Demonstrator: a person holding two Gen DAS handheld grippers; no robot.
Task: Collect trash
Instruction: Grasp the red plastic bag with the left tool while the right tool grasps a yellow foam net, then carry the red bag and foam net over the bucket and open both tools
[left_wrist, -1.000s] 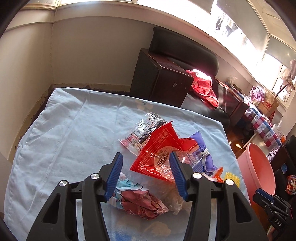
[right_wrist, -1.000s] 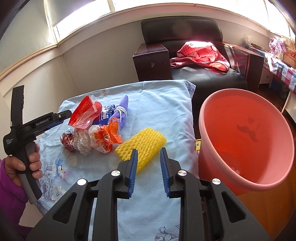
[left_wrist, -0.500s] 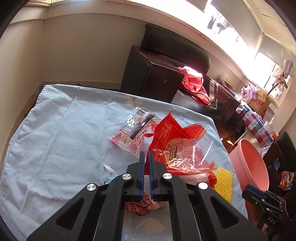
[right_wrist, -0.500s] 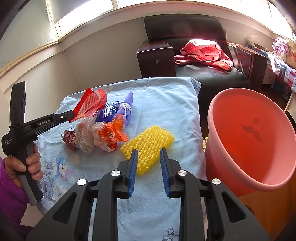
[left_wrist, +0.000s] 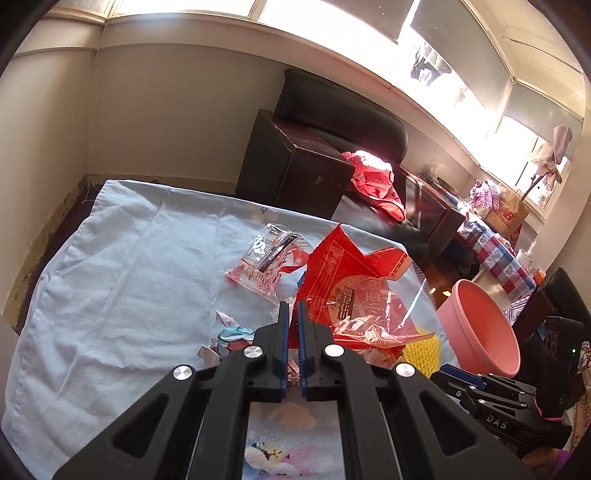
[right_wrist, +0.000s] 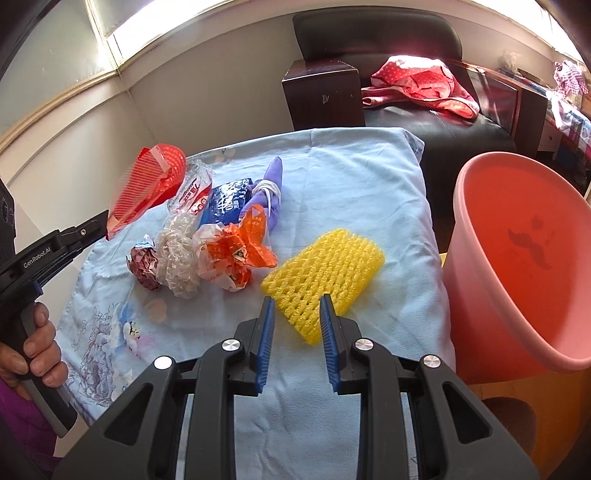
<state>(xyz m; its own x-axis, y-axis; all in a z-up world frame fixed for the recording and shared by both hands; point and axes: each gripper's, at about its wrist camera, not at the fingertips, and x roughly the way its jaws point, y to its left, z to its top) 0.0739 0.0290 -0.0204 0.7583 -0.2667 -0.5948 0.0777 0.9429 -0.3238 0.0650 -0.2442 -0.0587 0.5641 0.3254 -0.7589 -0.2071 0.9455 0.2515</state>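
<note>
My left gripper (left_wrist: 290, 308) is shut on a corner of a red plastic wrapper (left_wrist: 351, 280), which hangs lifted above the table. From the right wrist view the left gripper (right_wrist: 99, 227) holds that red wrapper (right_wrist: 147, 184) up at the left. My right gripper (right_wrist: 297, 304) stands open, nothing between its fingers, just in front of a yellow foam net (right_wrist: 325, 273) lying on the blue cloth (right_wrist: 351, 177). A pink bucket (right_wrist: 517, 258) stands beside the table at the right.
More trash lies on the cloth: an orange wrapper (right_wrist: 236, 254), bubble wrap (right_wrist: 177, 258), a blue packet (right_wrist: 229, 201), a purple bag (right_wrist: 271, 195), a crumpled ball (right_wrist: 146, 266), a clear printed wrapper (left_wrist: 266, 258). A dark armchair (right_wrist: 406, 110) stands behind the table.
The left gripper closed on the red wrapper and raised it off the pile. The right gripper came down nearer to the yellow foam net.
</note>
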